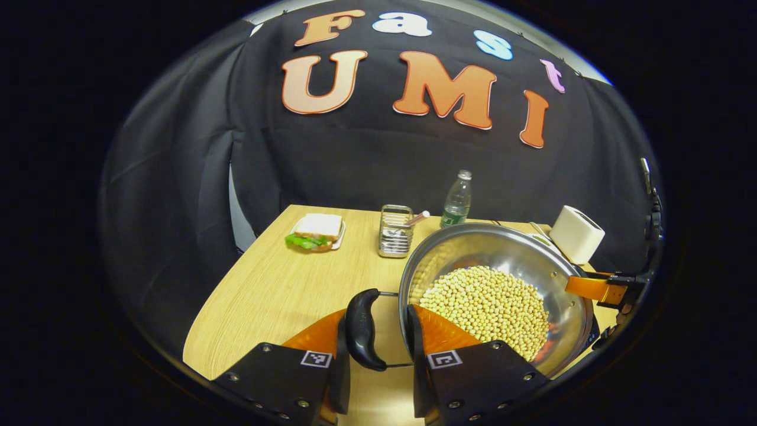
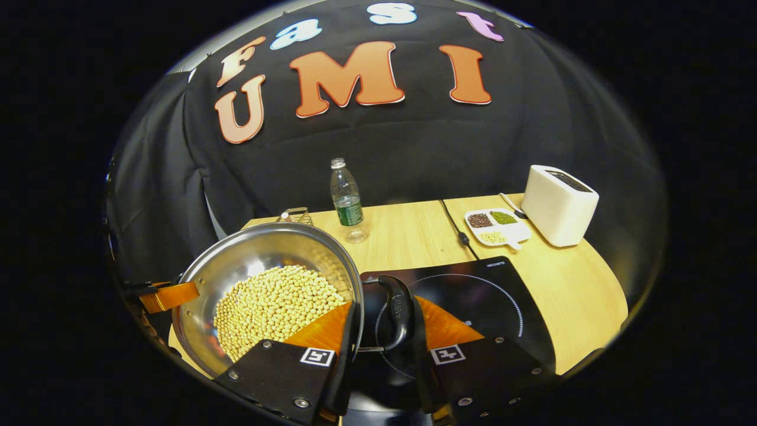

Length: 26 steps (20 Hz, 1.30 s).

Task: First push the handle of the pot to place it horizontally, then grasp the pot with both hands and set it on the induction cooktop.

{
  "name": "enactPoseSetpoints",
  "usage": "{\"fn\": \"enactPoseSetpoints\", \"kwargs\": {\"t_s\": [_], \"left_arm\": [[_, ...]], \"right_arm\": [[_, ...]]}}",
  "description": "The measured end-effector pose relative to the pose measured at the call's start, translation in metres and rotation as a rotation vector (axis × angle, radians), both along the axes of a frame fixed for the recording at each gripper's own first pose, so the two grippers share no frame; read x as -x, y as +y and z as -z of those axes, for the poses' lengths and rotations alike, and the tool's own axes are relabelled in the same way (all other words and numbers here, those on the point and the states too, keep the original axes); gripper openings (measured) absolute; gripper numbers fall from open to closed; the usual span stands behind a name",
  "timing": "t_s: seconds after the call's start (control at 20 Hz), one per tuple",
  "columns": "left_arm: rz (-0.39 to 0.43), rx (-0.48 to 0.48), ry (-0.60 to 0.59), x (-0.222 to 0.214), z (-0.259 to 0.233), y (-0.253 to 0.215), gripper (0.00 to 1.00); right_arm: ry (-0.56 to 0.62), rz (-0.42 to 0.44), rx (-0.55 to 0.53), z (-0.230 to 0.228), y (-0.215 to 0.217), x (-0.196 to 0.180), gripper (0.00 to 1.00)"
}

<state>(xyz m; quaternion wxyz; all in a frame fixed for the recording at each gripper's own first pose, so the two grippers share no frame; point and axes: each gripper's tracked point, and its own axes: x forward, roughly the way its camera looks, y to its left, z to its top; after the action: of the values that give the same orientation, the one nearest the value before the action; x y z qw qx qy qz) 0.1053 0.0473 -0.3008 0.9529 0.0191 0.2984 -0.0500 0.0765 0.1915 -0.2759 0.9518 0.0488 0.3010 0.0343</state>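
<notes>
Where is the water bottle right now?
In the right gripper view the bottle stands at the table's far edge by the cloth wall, behind the pot, left of the cooktop's cord.

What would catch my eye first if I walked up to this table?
Most striking is the shiny steel pot heaped with pale beans, with the left gripper at one black handle and the right gripper at the other handle. Just beside it lies the black induction cooktop. Farther back stand a white toaster, a water bottle and a sandwich.
</notes>
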Motion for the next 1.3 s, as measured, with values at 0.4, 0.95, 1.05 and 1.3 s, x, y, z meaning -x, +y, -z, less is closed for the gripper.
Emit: {"fn": "enactPoseSetpoints", "kwargs": {"t_s": [0.4,0.95,1.05,1.3], "left_arm": [[0.08,-0.018,0.01,0.001,-0.004,-0.082,0.43],[0.159,-0.007,0.057,0.005,0.025,-0.197,0.43],[0.167,-0.003,0.061,0.003,0.035,-0.211,0.42],[0.146,0.034,0.101,0.007,0.058,-0.224,0.42]], "right_arm": [[0.0,0.085,-0.028,-0.005,-0.072,0.009,0.45],[0.04,0.178,-0.02,0.013,-0.176,0.017,0.45],[0.048,0.187,-0.017,0.018,-0.189,0.017,0.45],[0.077,0.18,-0.013,0.033,-0.205,0.014,0.45]]}}
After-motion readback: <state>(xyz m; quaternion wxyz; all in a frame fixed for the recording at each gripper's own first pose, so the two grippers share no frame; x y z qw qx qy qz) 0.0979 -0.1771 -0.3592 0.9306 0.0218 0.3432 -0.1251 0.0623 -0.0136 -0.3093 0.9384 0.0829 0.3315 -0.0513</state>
